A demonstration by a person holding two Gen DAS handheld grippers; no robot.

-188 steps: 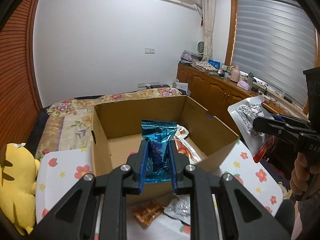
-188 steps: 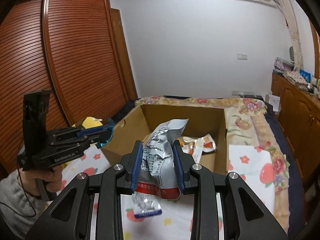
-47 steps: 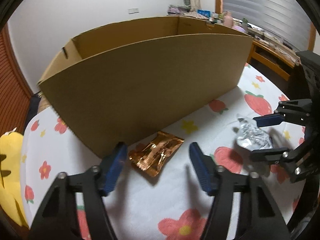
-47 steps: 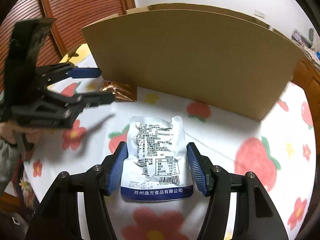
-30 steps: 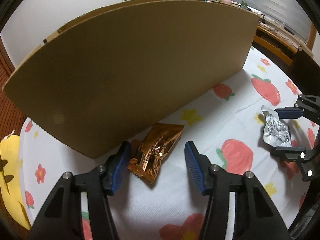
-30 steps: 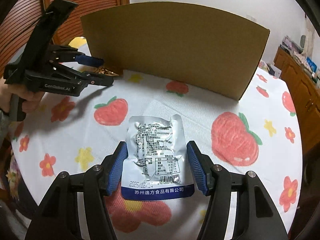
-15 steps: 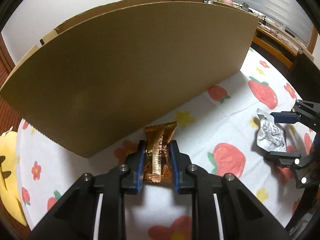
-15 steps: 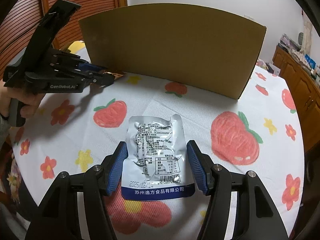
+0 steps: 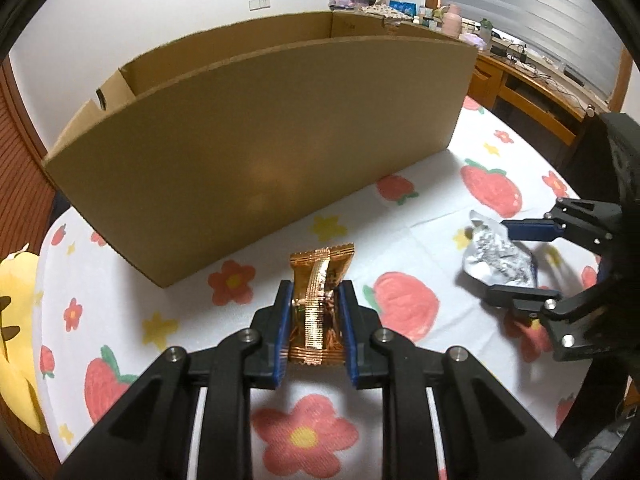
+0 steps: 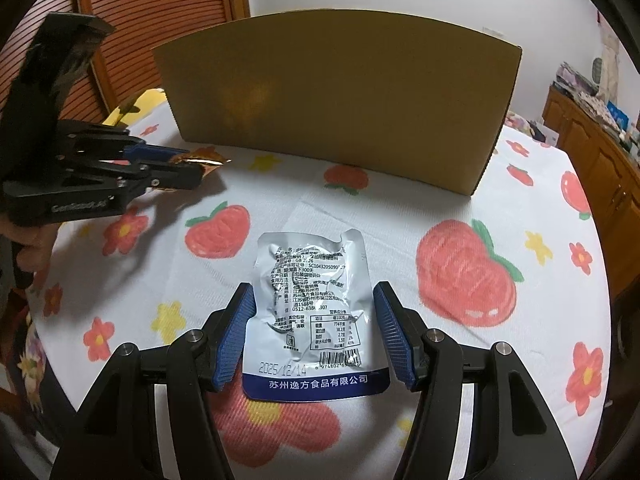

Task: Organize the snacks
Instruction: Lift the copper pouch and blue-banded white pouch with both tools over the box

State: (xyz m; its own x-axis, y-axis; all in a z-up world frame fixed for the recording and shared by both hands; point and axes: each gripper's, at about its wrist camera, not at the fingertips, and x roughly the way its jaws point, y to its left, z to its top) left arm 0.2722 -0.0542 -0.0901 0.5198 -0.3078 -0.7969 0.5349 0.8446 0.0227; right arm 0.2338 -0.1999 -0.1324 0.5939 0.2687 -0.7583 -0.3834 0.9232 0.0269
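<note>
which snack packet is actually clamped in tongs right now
The copper-gold packet, pinched by the left tongs. The silver pouch lies flat between the open right tongs, ungripped.

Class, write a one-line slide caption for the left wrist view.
Left gripper pinches an orange snack packet before a cardboard box.

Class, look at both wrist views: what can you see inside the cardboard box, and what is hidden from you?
Only the upper inner walls of the cardboard box show, over its near wall in the left wrist view. That wall covers the floor of the box and anything lying on it. The right wrist view shows only its outside.
</note>
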